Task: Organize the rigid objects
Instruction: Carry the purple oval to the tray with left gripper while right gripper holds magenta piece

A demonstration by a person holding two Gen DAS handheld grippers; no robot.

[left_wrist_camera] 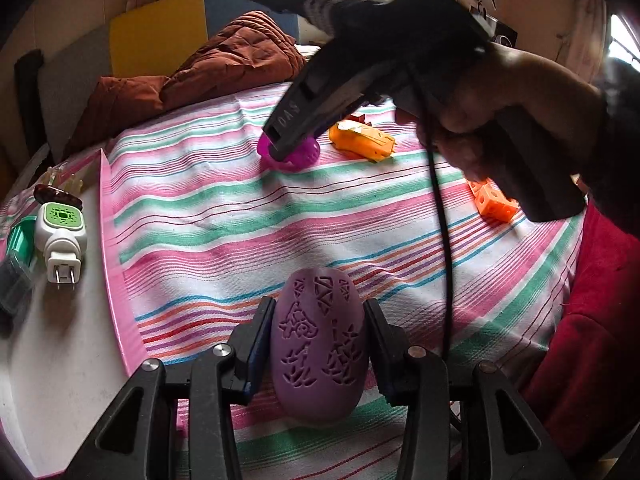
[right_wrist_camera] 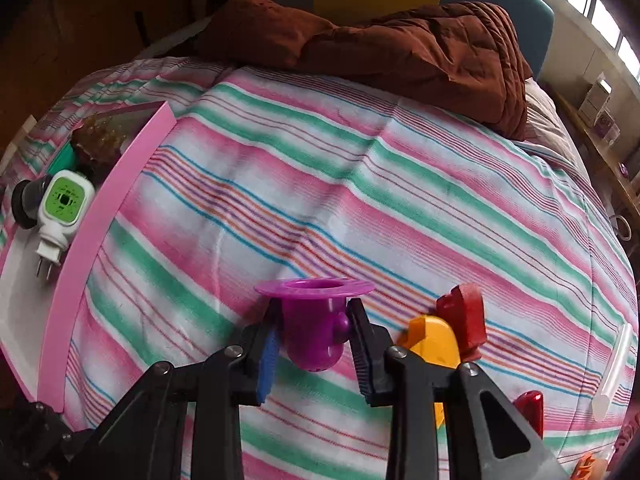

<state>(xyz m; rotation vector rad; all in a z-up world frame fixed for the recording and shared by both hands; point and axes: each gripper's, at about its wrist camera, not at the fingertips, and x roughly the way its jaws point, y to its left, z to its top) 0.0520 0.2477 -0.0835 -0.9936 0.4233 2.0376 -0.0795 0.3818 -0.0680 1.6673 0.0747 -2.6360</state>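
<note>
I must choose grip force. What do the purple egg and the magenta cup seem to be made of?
Egg: looks like rigid matte plastic, possibly 3D-printed; its surface is dull and the cut-out patterns have crisp edges.
Cup: likely glossy moulded plastic; it shows bright highlights, a thin flat rim and slightly translucent colour.

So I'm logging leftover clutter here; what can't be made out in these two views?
- Orange toy: right wrist view, right gripper covers its lower half.
- Orange block: left wrist view, hand hides part.
- Tray contents: far items crowd the frame edge, unidentifiable.
</note>
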